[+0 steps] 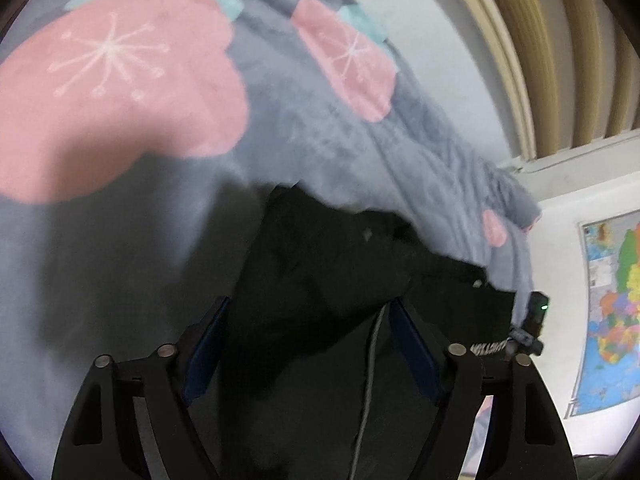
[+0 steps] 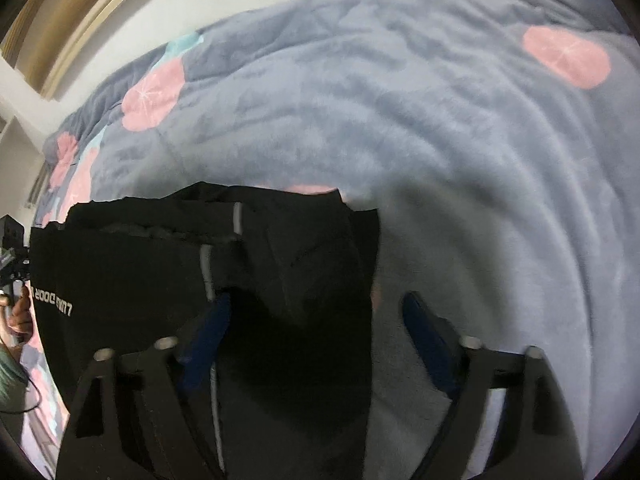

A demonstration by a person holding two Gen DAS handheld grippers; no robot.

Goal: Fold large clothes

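A black garment (image 2: 288, 264) is lying on a grey blanket (image 2: 440, 140) printed with pink flowers, and it is showing in both wrist views. In the right wrist view its folded bulk is running from the bottom of the picture up toward the middle, with a thin pale stripe (image 2: 206, 264) following that long axis and a line of white lettering (image 2: 52, 304) sitting near its left edge. Its far edge is lying ragged and roughly level across the picture; its right edge is dropping straight between the fingers.

The right gripper (image 2: 316, 316) is standing with its jaws apart: the left blue pad (image 2: 208, 332) is lying over the black cloth, the right pad over bare blanket, and neither is visibly pressing on the cloth. The left gripper (image 1: 312, 320) is likewise standing open, with dark cloth and a pale stripe filling the gap between its blue pads (image 1: 412, 344); whether the pads are touching the cloth cannot be told through the blur.

Outward, the blanket is spreading wide and wrinkled to the right and beyond the garment, giving open room there. In the left wrist view a raised fold of the blanket is overhanging the garment's far edge. A wall map (image 1: 612, 312) is hanging at the right, beyond the blanket's edge, below ribbed tan curtains (image 1: 560, 40). A hand (image 2: 20, 316) is showing at the left border of the right wrist view.
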